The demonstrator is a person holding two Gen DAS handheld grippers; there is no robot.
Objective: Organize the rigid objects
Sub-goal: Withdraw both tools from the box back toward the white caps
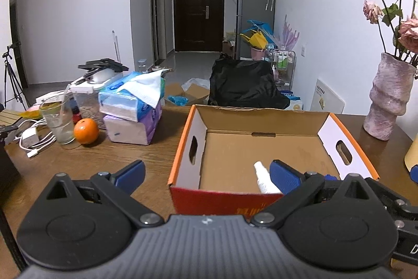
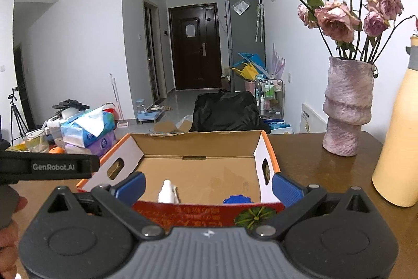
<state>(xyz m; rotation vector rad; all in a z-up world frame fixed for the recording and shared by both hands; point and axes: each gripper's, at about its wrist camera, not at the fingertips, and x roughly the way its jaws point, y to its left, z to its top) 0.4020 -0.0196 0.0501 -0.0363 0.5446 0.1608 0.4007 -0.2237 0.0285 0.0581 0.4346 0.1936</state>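
An open cardboard box (image 1: 261, 122) with orange rims and a red front stands on the wooden table; it also shows in the right wrist view (image 2: 196, 143). A small white spray bottle (image 1: 263, 178) lies inside near the front wall, also seen in the right wrist view (image 2: 167, 191). A blue round object (image 2: 236, 199) lies in the box's front right corner. My left gripper (image 1: 206, 174) is open and empty, held before the box's front left corner. My right gripper (image 2: 209, 184) is open and empty, just in front of the box's front wall.
Left of the box are stacked tissue packs (image 1: 133, 109), an orange (image 1: 86, 131), a glass (image 1: 57, 120) and white cables (image 1: 34, 140). A pink vase of dried roses (image 2: 347, 106) and a tall yellow bottle (image 2: 397, 137) stand to the right.
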